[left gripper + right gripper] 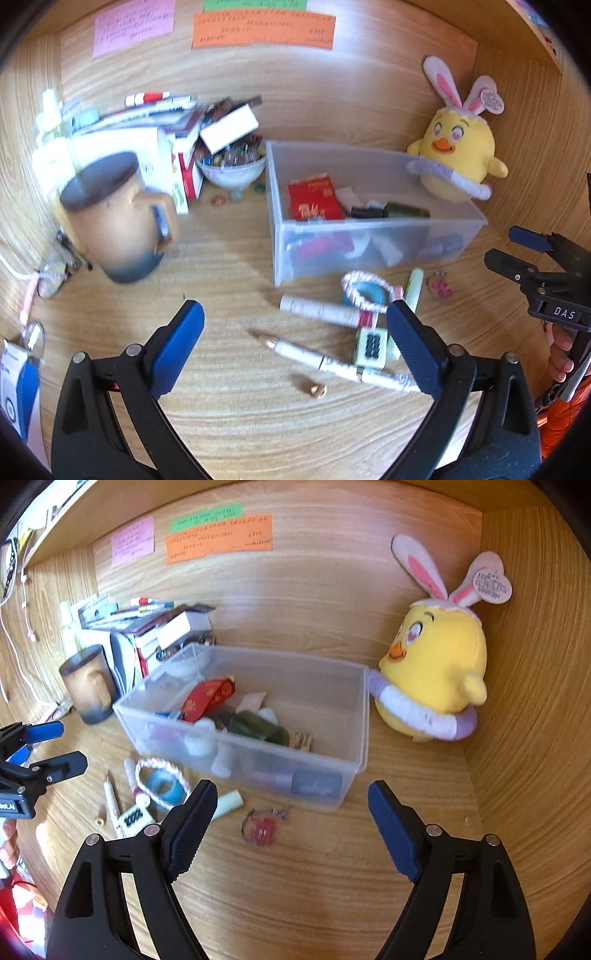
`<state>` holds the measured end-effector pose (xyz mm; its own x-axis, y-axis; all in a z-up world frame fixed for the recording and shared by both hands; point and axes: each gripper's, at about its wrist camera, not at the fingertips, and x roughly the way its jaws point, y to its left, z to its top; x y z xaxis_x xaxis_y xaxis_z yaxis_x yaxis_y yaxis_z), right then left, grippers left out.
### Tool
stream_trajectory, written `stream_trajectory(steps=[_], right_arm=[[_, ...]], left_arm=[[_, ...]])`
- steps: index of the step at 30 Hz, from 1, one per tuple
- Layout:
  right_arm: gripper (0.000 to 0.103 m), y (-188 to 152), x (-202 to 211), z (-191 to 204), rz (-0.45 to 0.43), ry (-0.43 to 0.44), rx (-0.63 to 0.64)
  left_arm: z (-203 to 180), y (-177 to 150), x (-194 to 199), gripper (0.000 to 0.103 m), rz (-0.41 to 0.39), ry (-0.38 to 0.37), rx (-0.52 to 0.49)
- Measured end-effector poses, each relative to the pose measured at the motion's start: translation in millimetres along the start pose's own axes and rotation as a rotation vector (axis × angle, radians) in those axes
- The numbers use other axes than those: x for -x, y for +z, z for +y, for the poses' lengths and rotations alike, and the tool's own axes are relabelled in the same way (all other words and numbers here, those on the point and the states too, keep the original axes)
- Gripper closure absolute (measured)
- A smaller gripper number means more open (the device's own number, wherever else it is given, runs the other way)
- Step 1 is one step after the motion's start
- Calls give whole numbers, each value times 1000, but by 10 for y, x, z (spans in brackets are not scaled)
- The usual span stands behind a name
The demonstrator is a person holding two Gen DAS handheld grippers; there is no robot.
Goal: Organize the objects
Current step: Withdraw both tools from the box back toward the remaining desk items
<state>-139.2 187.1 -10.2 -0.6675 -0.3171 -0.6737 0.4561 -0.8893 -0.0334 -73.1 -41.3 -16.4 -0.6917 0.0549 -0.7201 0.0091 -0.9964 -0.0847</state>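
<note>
Both left gripper (295, 354) and right gripper (291, 823) jaws spread, empty; slim white pen (332, 363), somewhat blurred, lies lower centre between left jaws.

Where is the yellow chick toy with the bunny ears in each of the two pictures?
Left wrist view: the yellow chick toy sits upper right, at the far right corner of the clear plastic bin.
Right wrist view: the chick sits right of center, larger, touching the bin's right end.
Shared landmark: the orange paper note on the back wall, upper middle in both.
</note>
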Motion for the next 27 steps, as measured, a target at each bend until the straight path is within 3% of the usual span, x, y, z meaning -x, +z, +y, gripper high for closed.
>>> stream_trajectory(steps=[9,13,15,24,27], right_arm=[[22,-262,-230,94,101,6,11],[22,-329,-327,136,134,9,16],[22,-345,-363,137,145,16,12],[24,-364,-478,169,173,22,12],[36,-353,-512,187,178,14,25]], left_arm=[[-13,-293,-79,4,40,-5,-8],[-5,-401,-109,21,71,-25,-4],[5,-442,-127,22,78,-30,5],[23,-552,-205,47,112,-44,14],[15,-570,-212,54,112,-41,10]])
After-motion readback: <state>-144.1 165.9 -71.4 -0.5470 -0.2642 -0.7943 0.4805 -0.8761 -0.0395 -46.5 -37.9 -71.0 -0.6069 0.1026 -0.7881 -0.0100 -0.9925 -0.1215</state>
